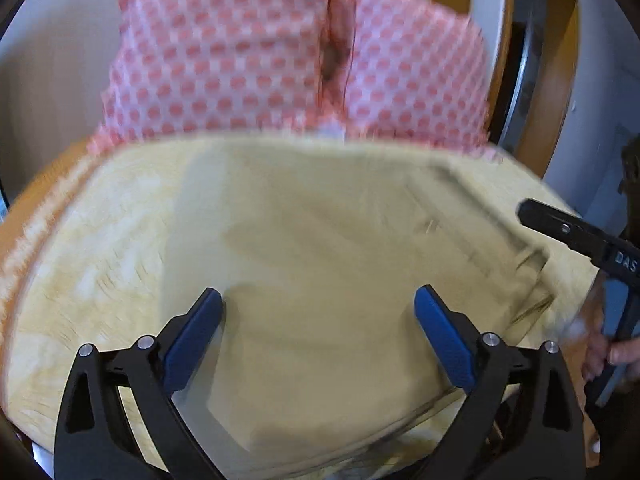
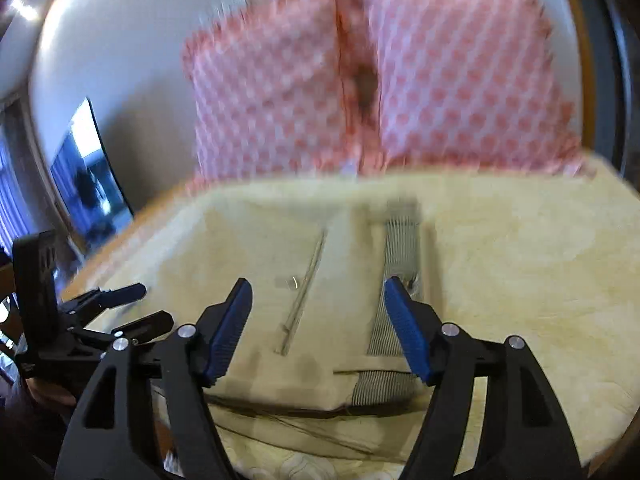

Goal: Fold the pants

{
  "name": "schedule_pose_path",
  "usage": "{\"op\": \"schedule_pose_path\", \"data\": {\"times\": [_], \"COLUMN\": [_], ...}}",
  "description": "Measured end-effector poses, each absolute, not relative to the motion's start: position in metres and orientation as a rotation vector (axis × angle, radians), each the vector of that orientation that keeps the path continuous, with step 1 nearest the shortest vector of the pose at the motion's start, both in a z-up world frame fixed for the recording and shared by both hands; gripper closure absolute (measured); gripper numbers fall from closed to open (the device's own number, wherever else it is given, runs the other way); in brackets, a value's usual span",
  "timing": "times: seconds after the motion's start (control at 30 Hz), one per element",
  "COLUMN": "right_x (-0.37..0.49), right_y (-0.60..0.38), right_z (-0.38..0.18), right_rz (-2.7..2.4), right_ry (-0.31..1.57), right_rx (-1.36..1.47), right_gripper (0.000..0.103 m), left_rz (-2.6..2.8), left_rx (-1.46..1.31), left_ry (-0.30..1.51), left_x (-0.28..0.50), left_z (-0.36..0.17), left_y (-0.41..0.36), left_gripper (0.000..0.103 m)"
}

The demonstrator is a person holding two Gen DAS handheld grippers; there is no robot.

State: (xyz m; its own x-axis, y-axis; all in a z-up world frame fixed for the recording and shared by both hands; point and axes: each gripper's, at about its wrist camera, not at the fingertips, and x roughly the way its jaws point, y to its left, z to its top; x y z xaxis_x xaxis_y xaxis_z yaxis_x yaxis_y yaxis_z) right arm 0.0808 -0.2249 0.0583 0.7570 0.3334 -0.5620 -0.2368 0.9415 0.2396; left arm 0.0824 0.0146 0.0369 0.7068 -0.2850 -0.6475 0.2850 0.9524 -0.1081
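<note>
Khaki pants (image 1: 328, 240) lie flat on a pale yellow bedspread (image 1: 100, 248). In the right wrist view the pants (image 2: 280, 280) show their waist end, with a zipper line and a striped inner lining (image 2: 394, 276). My left gripper (image 1: 318, 334) is open and empty, just above the near part of the pants. My right gripper (image 2: 318, 328) is open and empty above the waist end. The right gripper also shows at the right edge of the left wrist view (image 1: 576, 236). The left gripper shows at the left of the right wrist view (image 2: 132, 308).
Two pink-and-white checked pillows (image 1: 288, 52) stand against the wall behind the pants, also in the right wrist view (image 2: 368, 80). A wooden frame (image 1: 508, 40) is at the right. A dark screen (image 2: 90, 172) stands left of the bed. Both views are motion-blurred.
</note>
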Motion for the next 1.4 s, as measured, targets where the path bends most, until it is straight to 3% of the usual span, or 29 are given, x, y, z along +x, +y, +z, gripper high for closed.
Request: {"op": "schedule_pose_path", "data": {"times": [0.03, 0.23, 0.37, 0.53, 0.67, 0.77, 0.9, 0.93, 0.97, 1.0, 1.03, 1.13, 1.4], "right_x": [0.095, 0.107, 0.17, 0.193, 0.192, 0.197, 0.209, 0.209, 0.208, 0.206, 0.203, 0.202, 0.248], "right_y": [-0.225, -0.254, -0.285, -0.291, -0.288, -0.288, -0.296, -0.295, -0.293, -0.29, -0.29, -0.29, -0.291], "right_z": [0.038, 0.062, 0.054, 0.03, 0.026, 0.029, 0.024, 0.024, 0.025, 0.028, 0.032, 0.044, 0.099], "right_rz": [0.305, 0.319, 0.248, 0.309, 0.36, 0.416, 0.43, 0.435, 0.443, 0.444, 0.483, 0.496, 0.479], "right_ry": [0.761, 0.717, 0.819, 0.889, 0.881, 0.865, 0.887, 0.887, 0.884, 0.876, 0.863, 0.842, 0.691], "right_rx": [0.167, 0.213, 0.254, 0.269, 0.257, 0.236, 0.278, 0.273, 0.26, 0.237, 0.253, 0.269, 0.269], "right_gripper": [0.033, 0.034, 0.035, 0.054, 0.063, 0.075, 0.063, 0.071, 0.075, 0.086, 0.091, 0.092, 0.093], "left_rz": [-0.32, -0.353, -0.288, -0.389, -0.414, -0.423, -0.425, -0.424, -0.42, -0.417, -0.422, -0.437, -0.399], "left_rx": [0.011, -0.117, -0.181, -0.332, -0.329, -0.303, -0.307, -0.308, -0.307, -0.296, -0.29, -0.287, -0.178], "left_ry": [0.729, 0.674, 0.713, 0.914, 0.978, 0.983, 0.984, 0.981, 0.975, 0.965, 0.952, 0.917, 0.782], "left_x": [0.084, 0.086, 0.139, 0.204, 0.223, 0.227, 0.23, 0.229, 0.227, 0.224, 0.221, 0.218, 0.259], "left_z": [0.028, 0.059, 0.074, 0.048, 0.034, 0.036, 0.035, 0.035, 0.034, 0.036, 0.038, 0.048, 0.089], "left_y": [0.015, 0.052, 0.09, 0.107, 0.101, 0.093, 0.093, 0.094, 0.093, 0.093, 0.091, 0.091, 0.07], "left_gripper": [0.004, 0.004, 0.005, 0.027, 0.028, 0.028, 0.028, 0.031, 0.041, 0.074, 0.087, 0.096, 0.097]}}
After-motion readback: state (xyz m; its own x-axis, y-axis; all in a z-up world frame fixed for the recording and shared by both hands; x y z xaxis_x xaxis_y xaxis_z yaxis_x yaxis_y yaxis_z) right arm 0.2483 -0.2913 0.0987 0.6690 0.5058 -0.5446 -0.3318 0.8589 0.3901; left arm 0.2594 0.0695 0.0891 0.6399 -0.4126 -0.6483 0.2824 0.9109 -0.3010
